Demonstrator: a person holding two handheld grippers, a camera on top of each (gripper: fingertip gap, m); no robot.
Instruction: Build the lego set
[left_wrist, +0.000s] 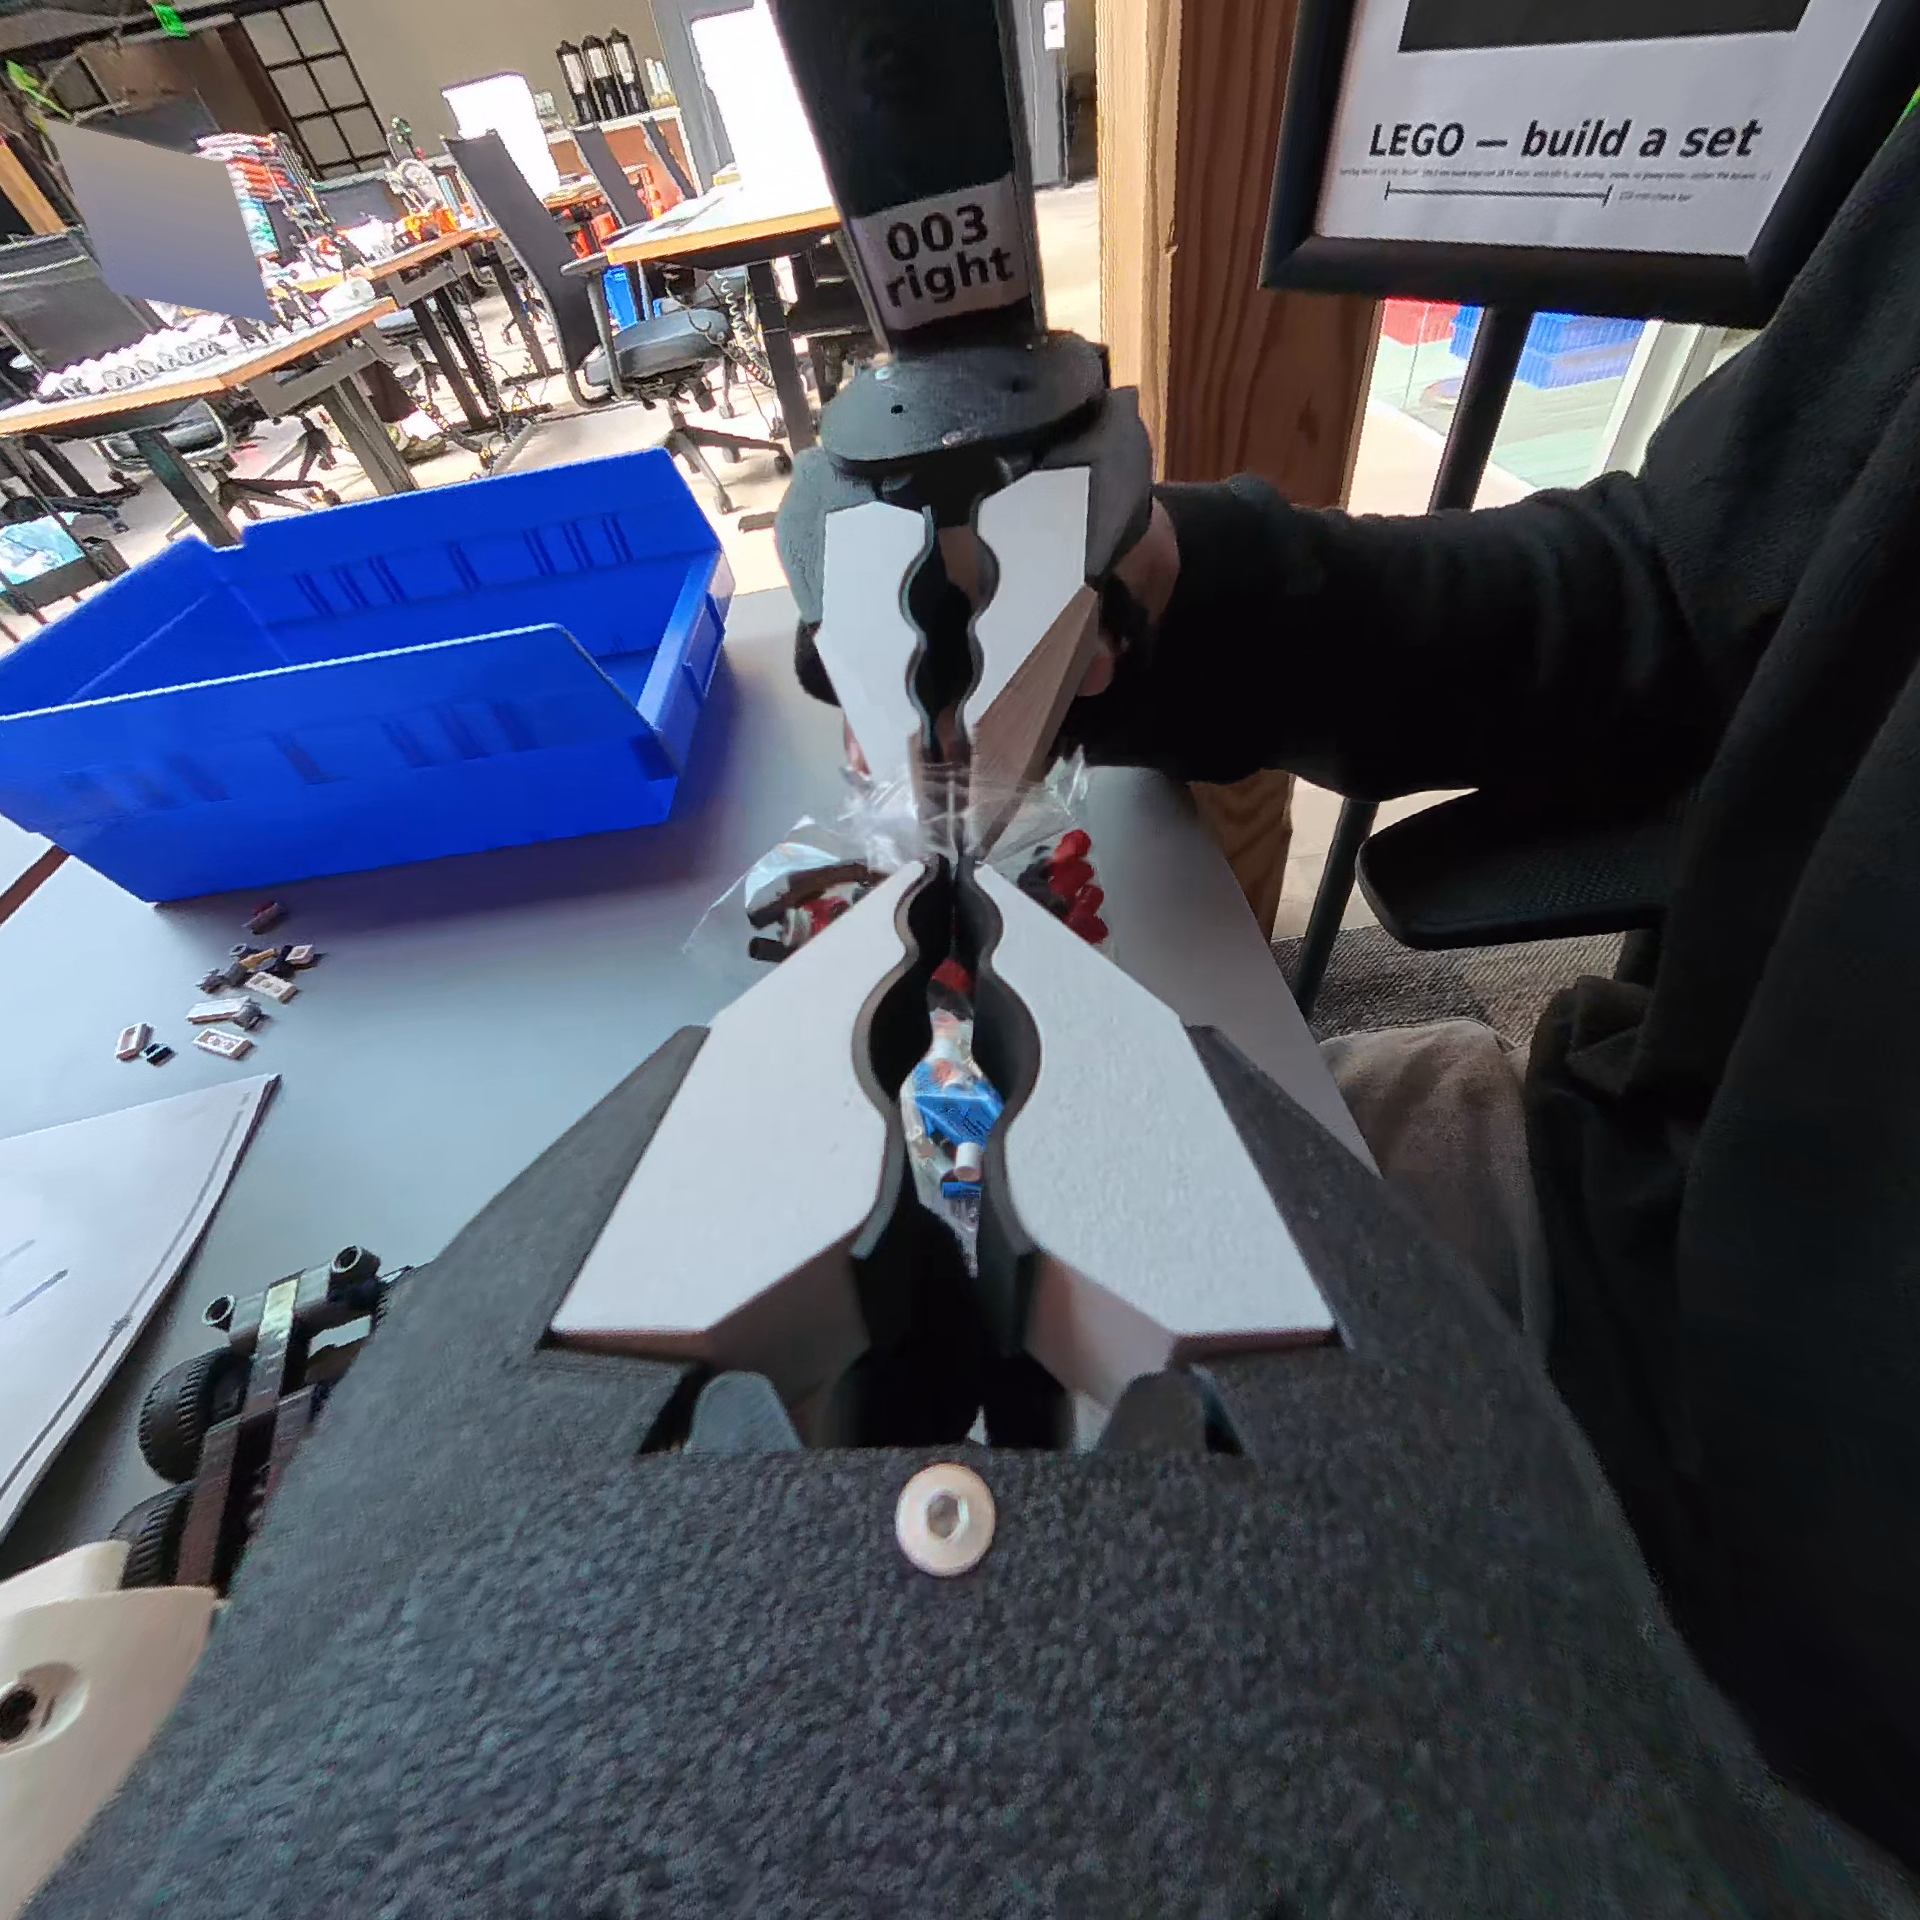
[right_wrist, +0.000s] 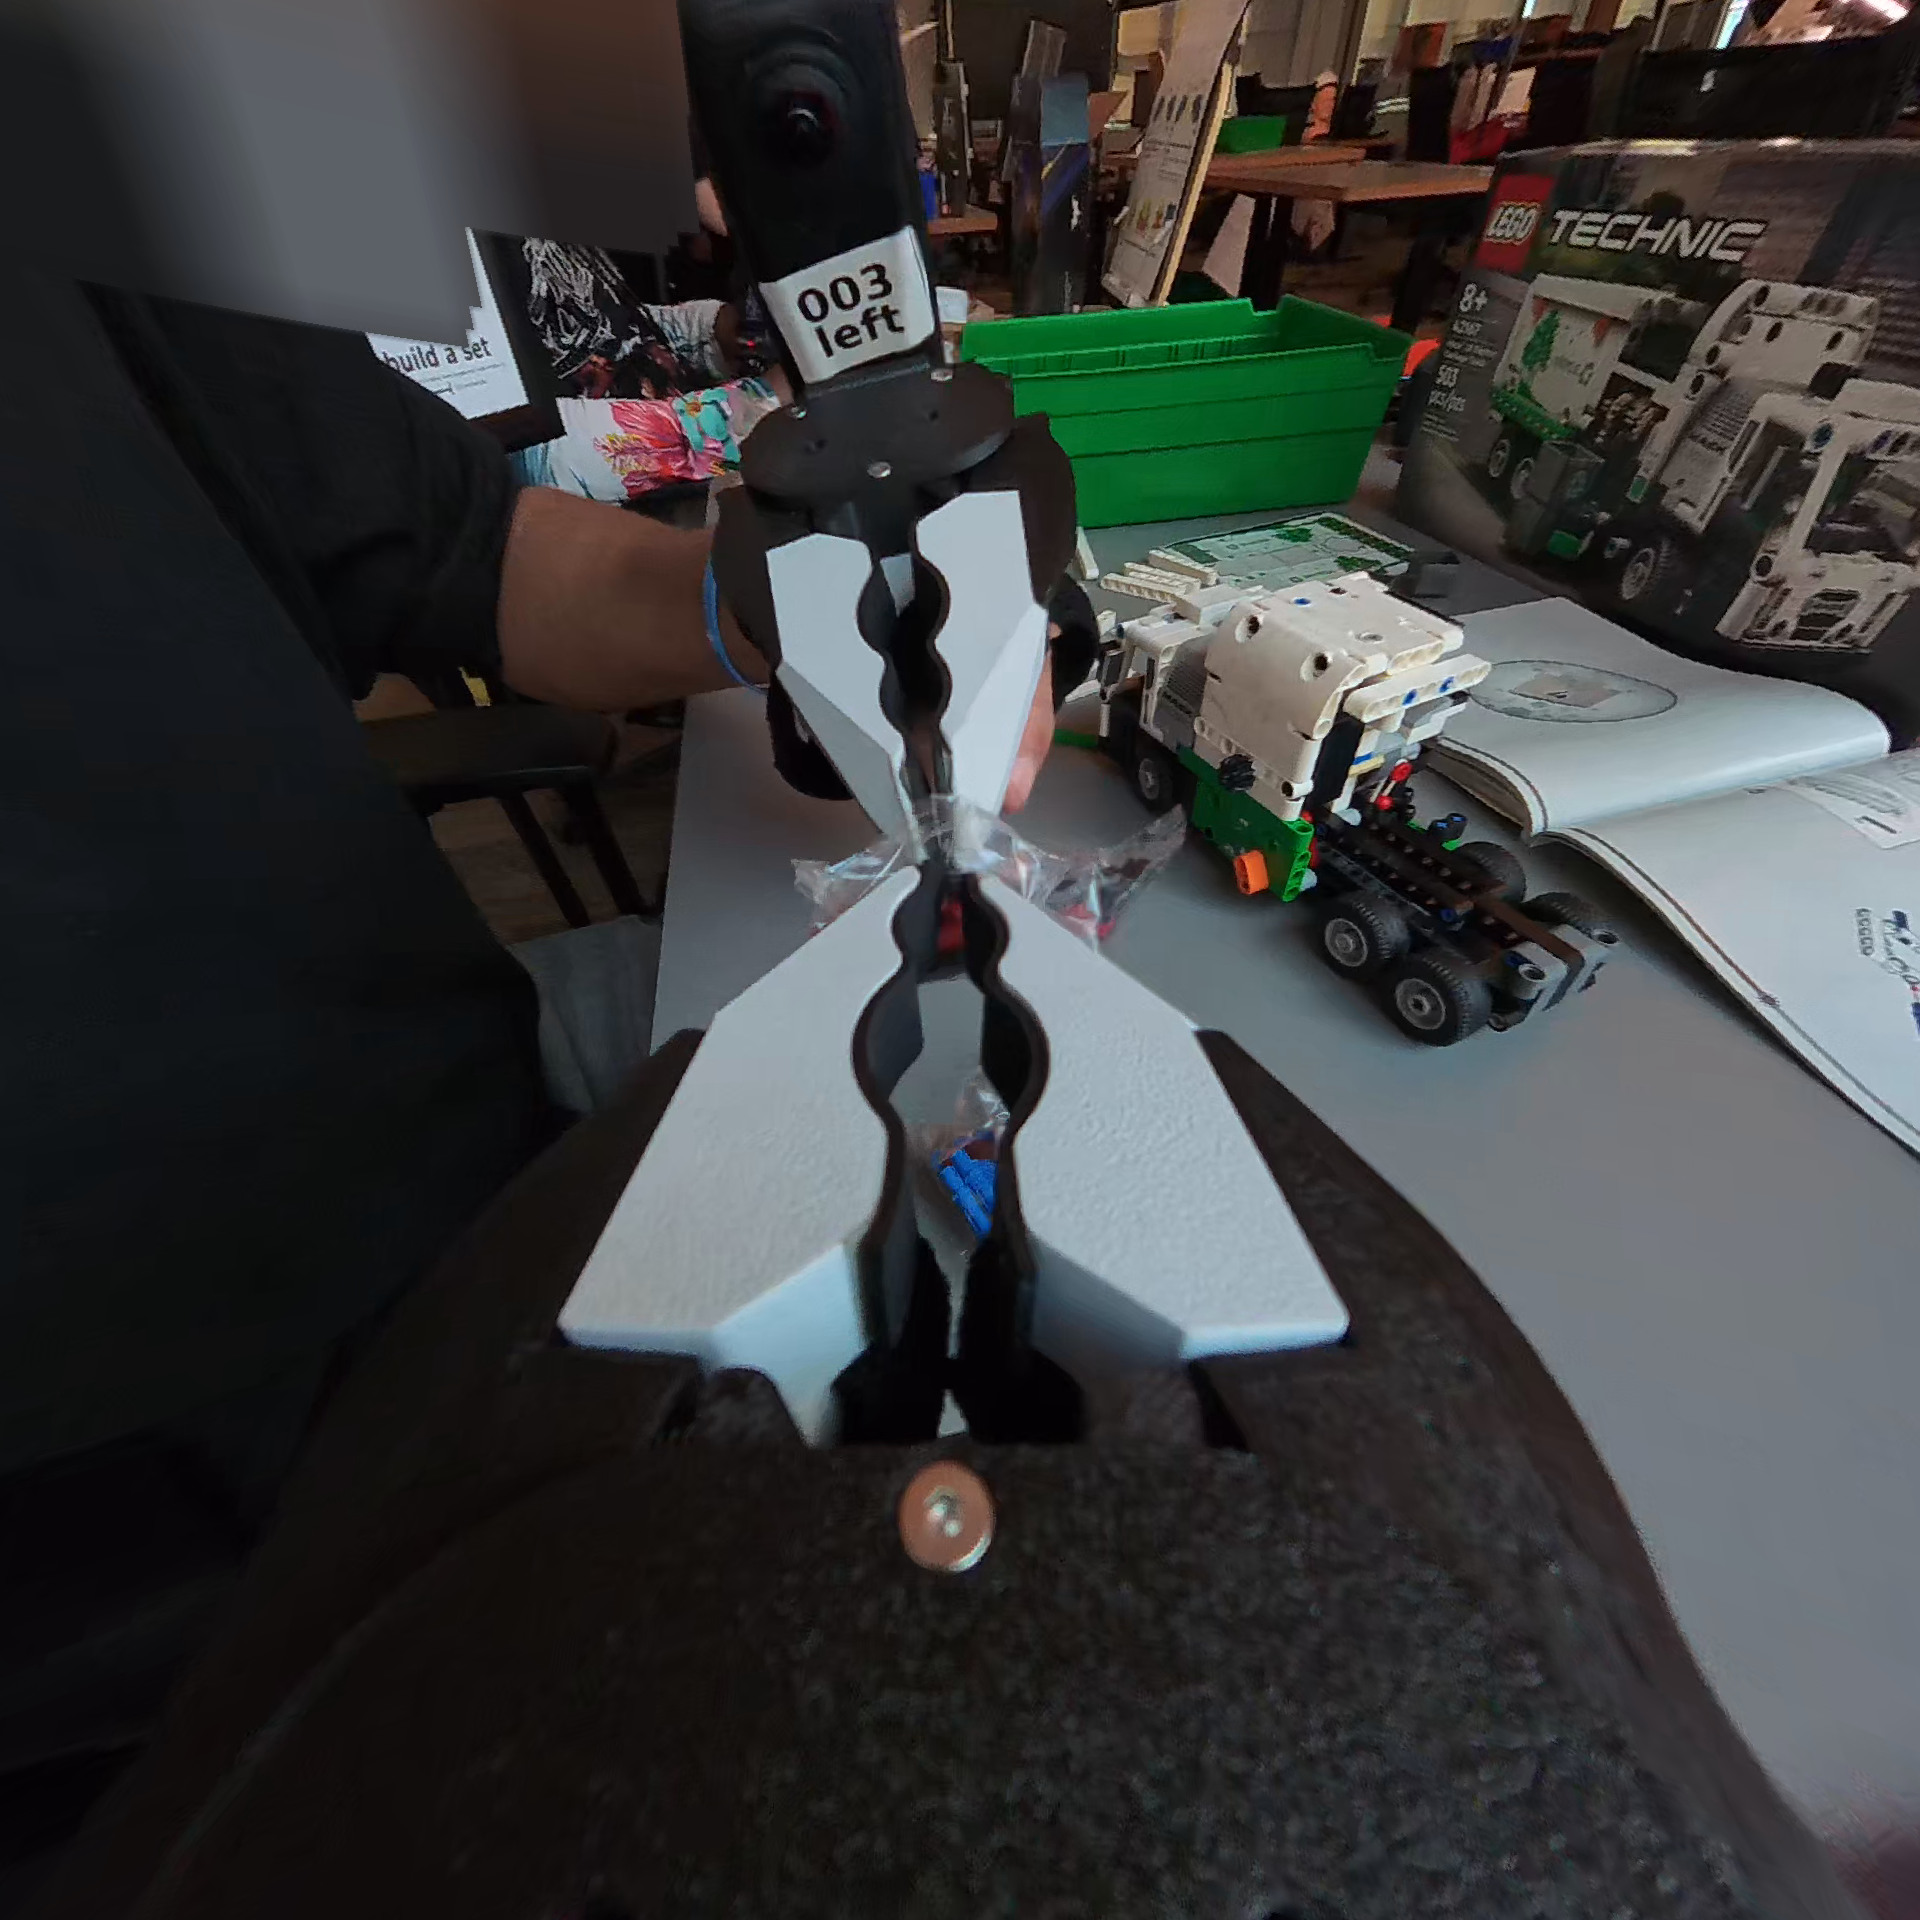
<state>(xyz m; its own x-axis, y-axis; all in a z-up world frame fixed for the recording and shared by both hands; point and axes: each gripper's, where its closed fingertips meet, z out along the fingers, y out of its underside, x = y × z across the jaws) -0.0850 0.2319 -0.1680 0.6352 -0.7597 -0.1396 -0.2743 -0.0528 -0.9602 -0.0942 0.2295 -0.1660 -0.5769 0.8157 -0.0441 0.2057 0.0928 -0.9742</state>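
A clear plastic bag of lego pieces (left_wrist: 821, 883), with red, black and blue parts inside, is held above the grey table (left_wrist: 468, 1039). My left gripper (left_wrist: 951, 883) is shut on the bag's top edge. My right gripper (left_wrist: 943, 758) faces it tip to tip and is shut on the same edge. In the right wrist view the right gripper (right_wrist: 943, 883) and left gripper (right_wrist: 928, 810) pinch the bag (right_wrist: 1081, 862) between them. A partly built white, green and black lego truck (right_wrist: 1340, 769) stands on the table to the right.
A blue bin (left_wrist: 364, 675) stands at the far left, with loose small pieces (left_wrist: 239, 997) in front of it. A green bin (right_wrist: 1195, 416), the set's box (right_wrist: 1704, 395) and an open instruction booklet (right_wrist: 1662, 727) lie behind and beside the truck. A framed sign (left_wrist: 1558, 135) stands at the table's end. My two grippers' fingertips are within a few centimetres of each other.
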